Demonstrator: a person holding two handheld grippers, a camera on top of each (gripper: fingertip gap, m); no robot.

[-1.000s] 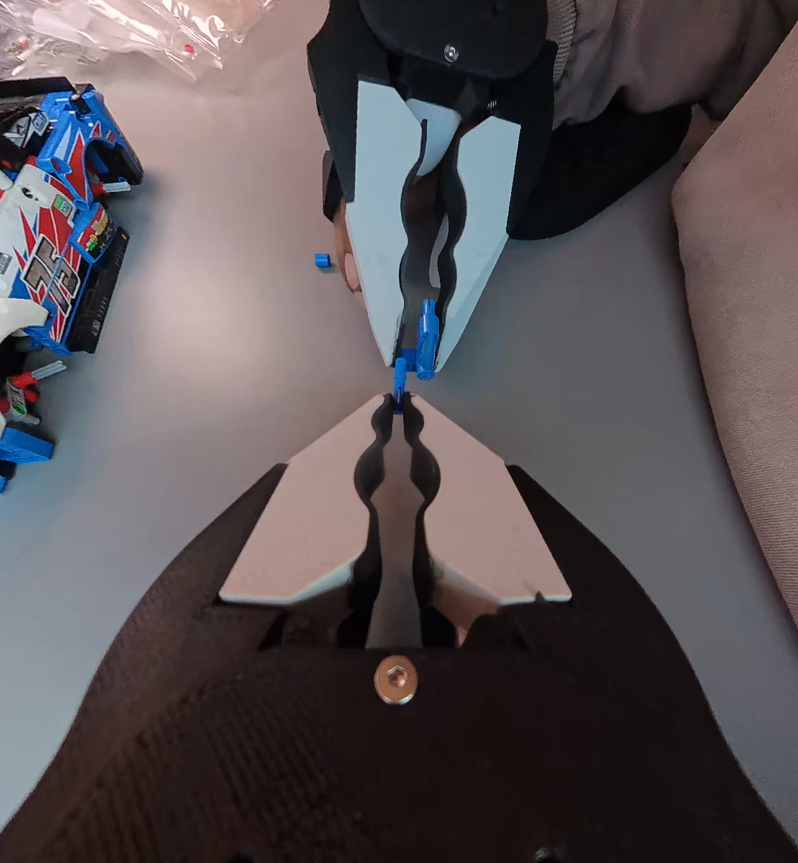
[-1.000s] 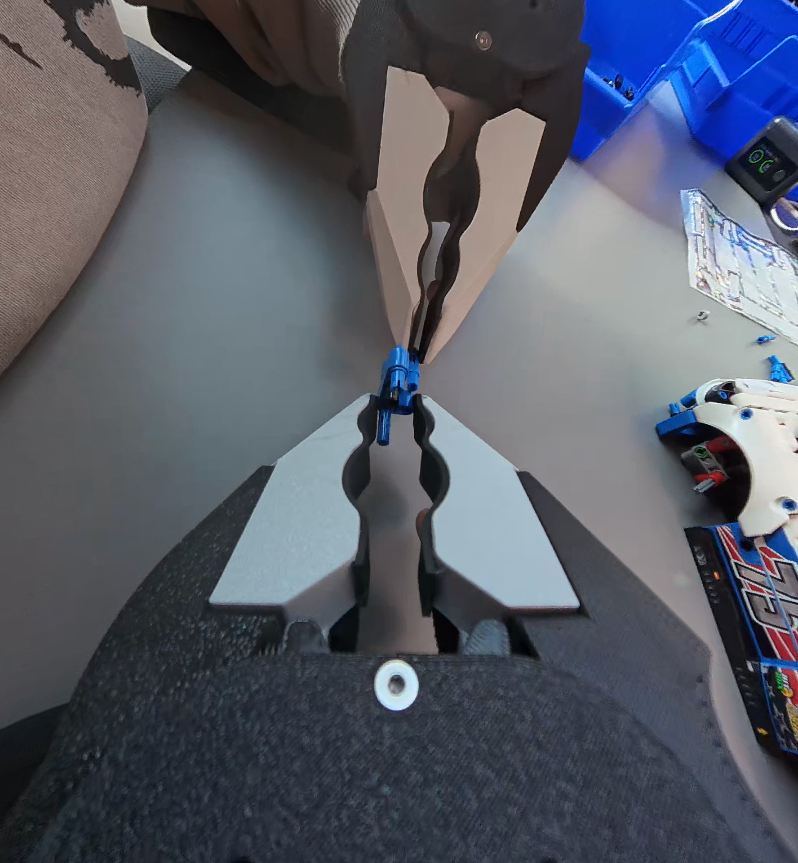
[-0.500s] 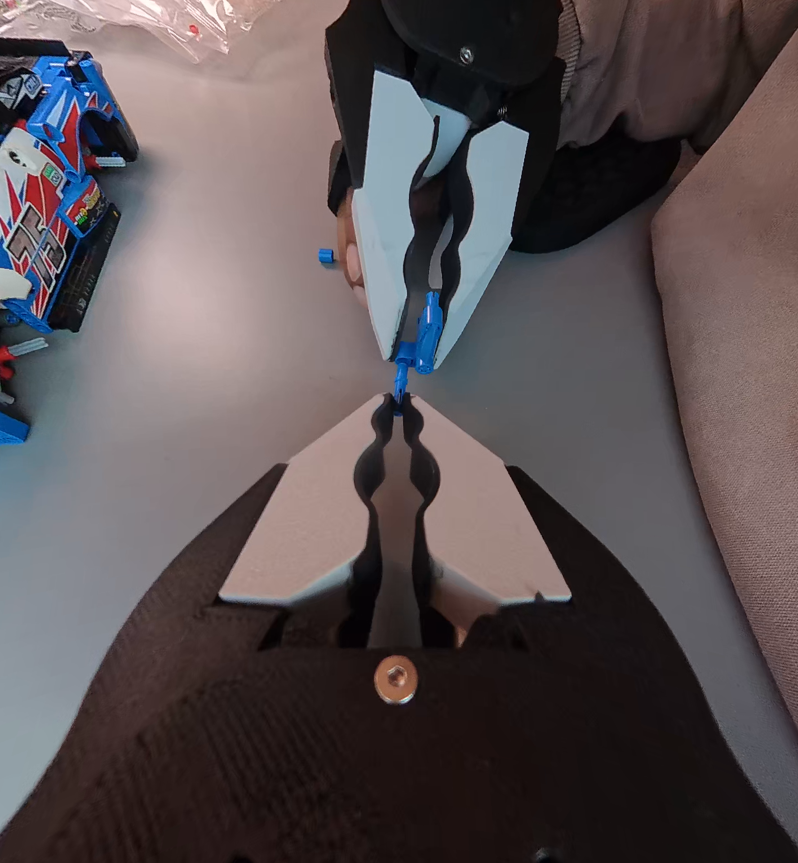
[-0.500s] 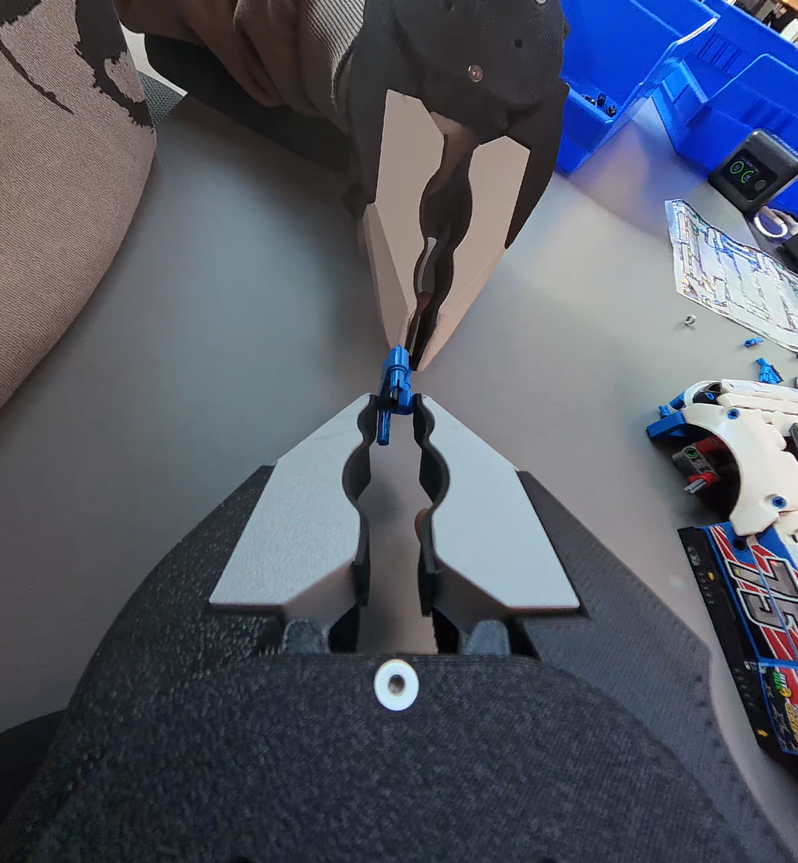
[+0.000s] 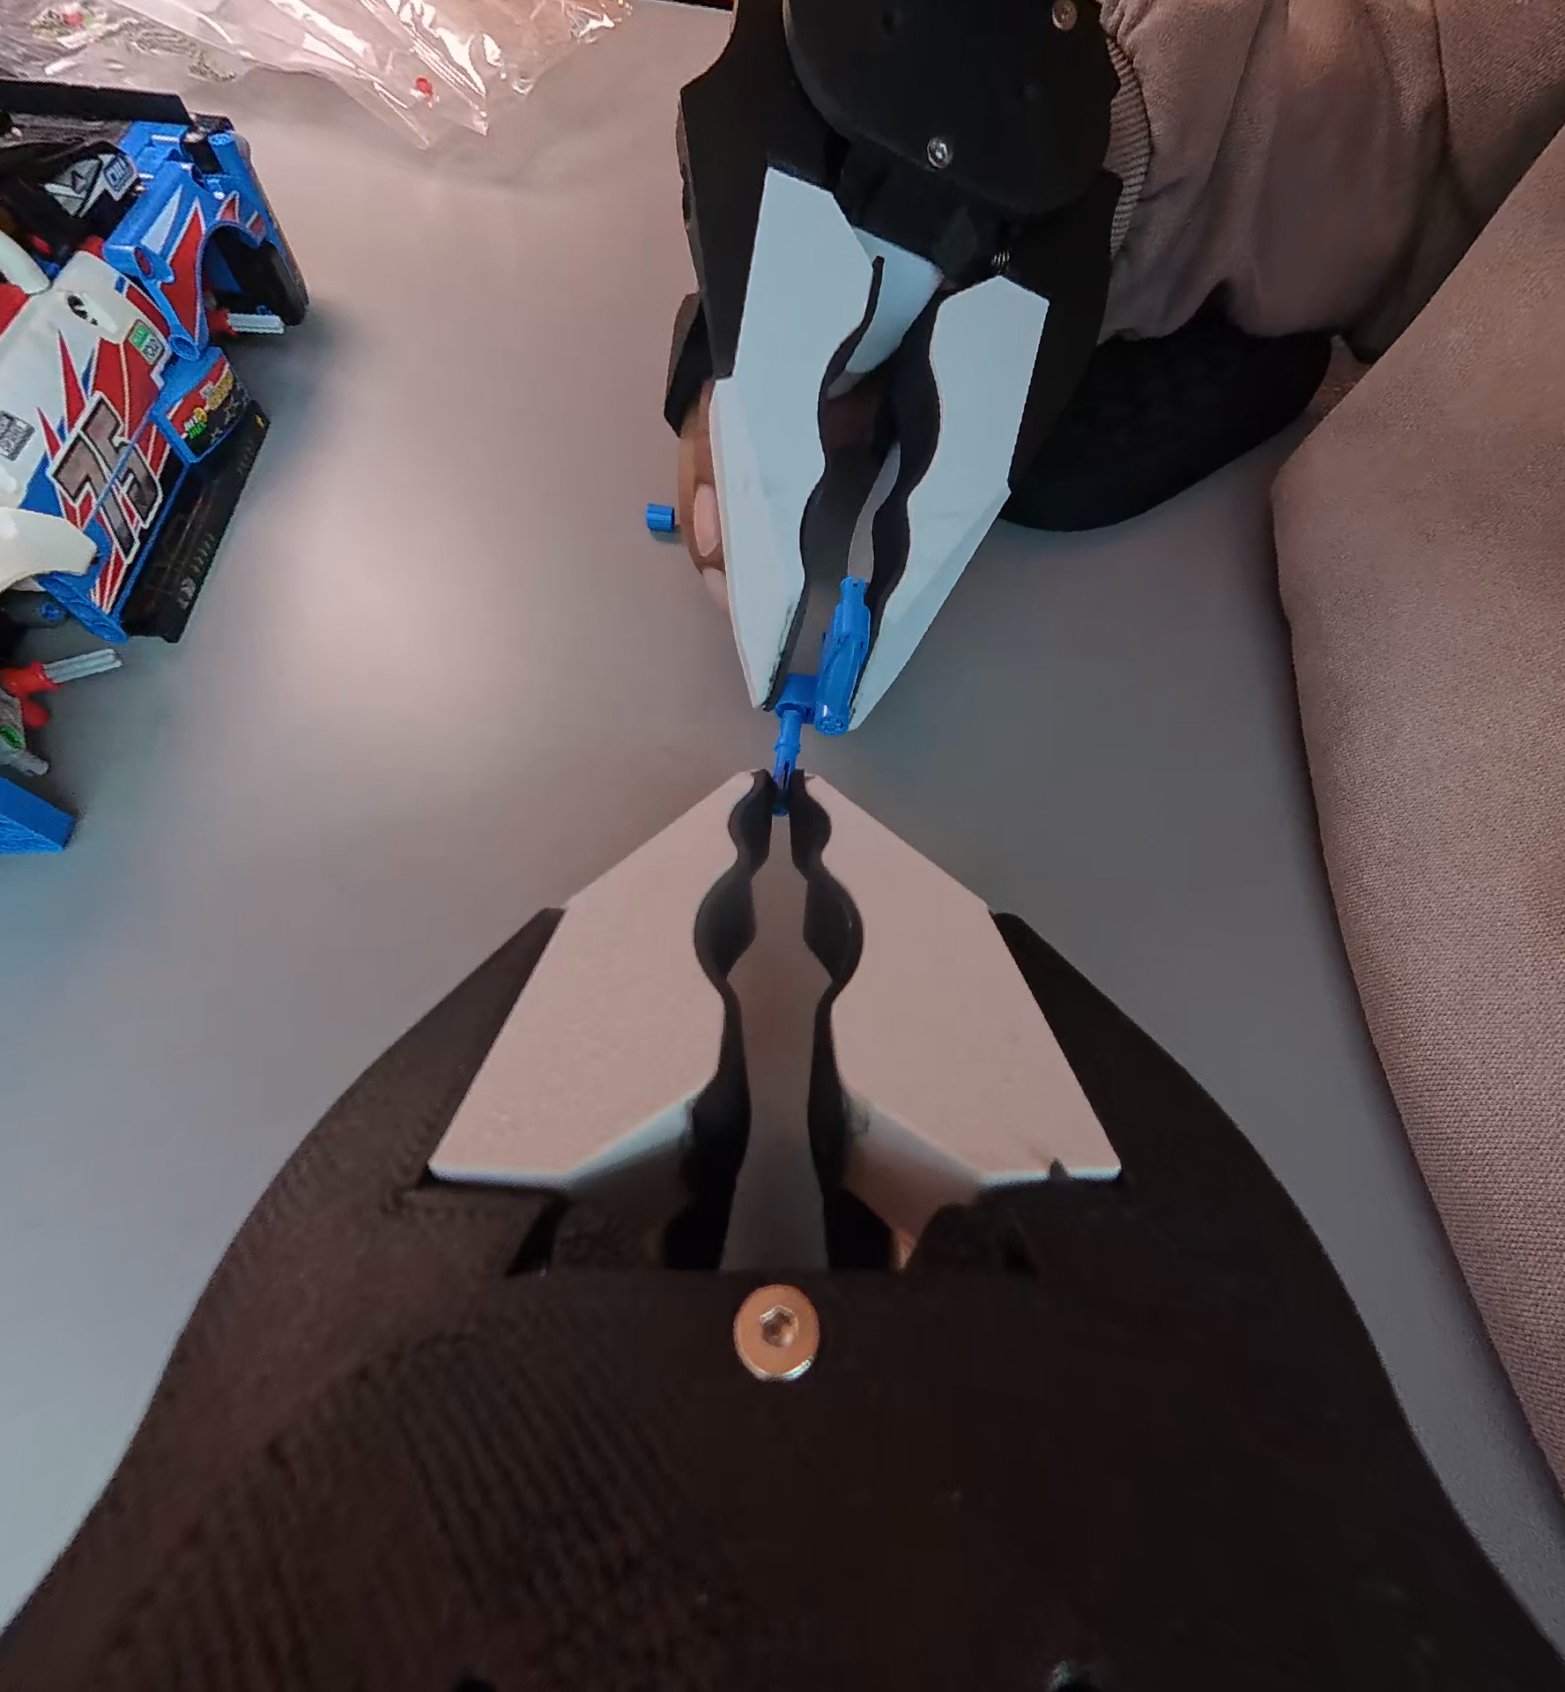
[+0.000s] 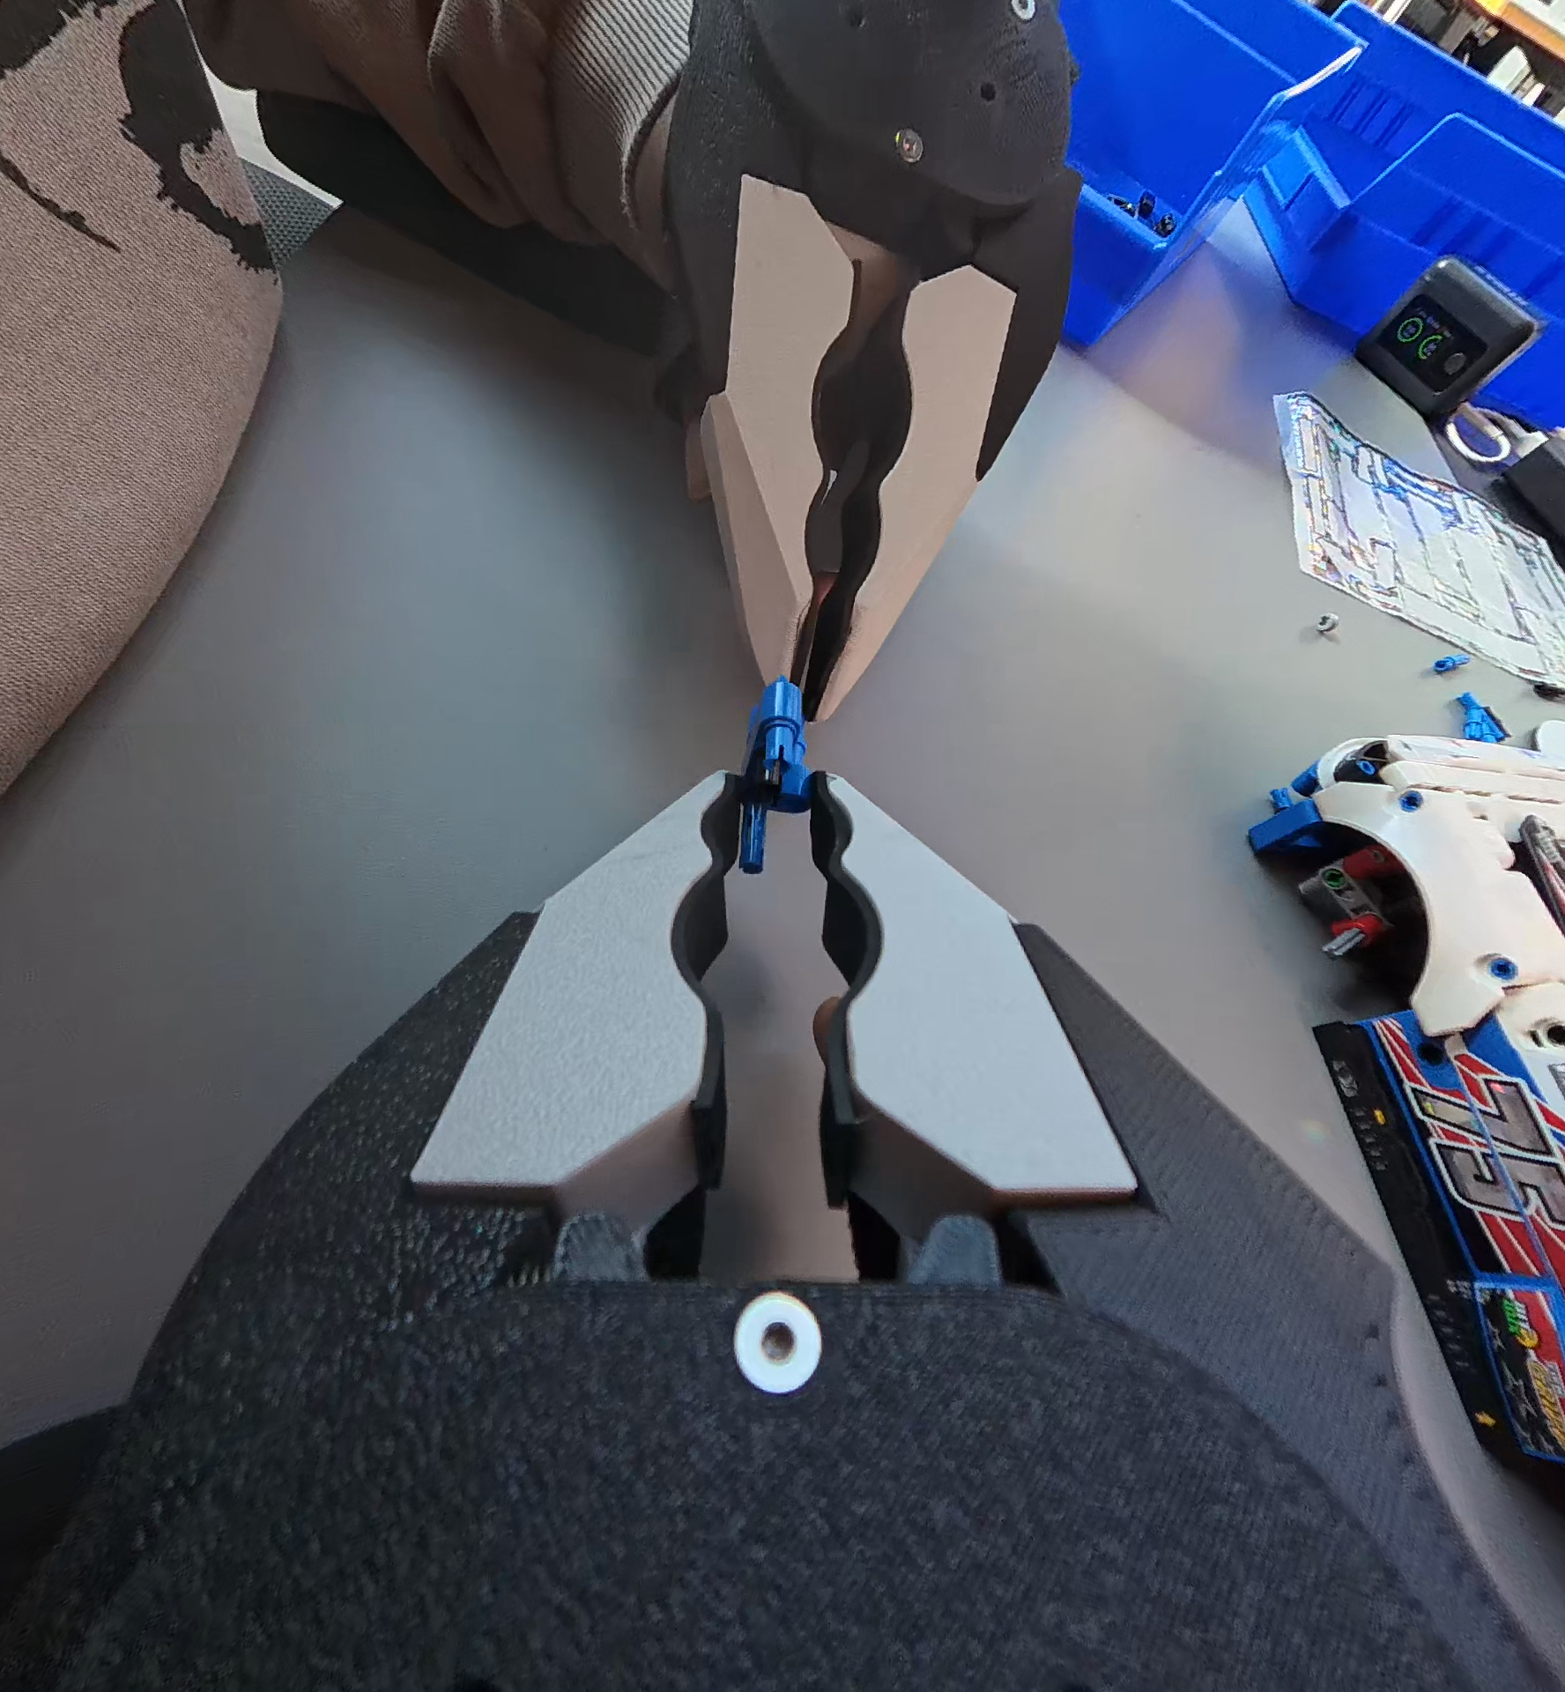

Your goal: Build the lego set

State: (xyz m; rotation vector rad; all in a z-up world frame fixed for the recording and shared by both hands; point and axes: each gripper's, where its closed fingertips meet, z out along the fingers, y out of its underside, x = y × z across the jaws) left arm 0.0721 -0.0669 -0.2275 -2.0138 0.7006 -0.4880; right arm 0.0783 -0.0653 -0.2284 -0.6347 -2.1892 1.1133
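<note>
Grey tabletop (image 5: pixel 486 824) under both tools: the left gripper (image 5: pixel 781 787), jaws closed to a sliver, pinches the tip of a thin blue pin (image 5: pixel 786 749); tip to tip with it, the right gripper (image 6: pixel 774 787), jaws a little apart, clamps a blue connector piece (image 6: pixel 783 742) into which the pin runs. Farther off on the table lie the part-built blue, white and red lego car (image 5: pixel 74 439), a small loose blue piece (image 5: pixel 658 519), clear plastic bags (image 5: pixel 303 55), and, in the right wrist view, a printed sheet (image 6: pixel 1438 549) and blue bins (image 6: pixel 1310 137).
</note>
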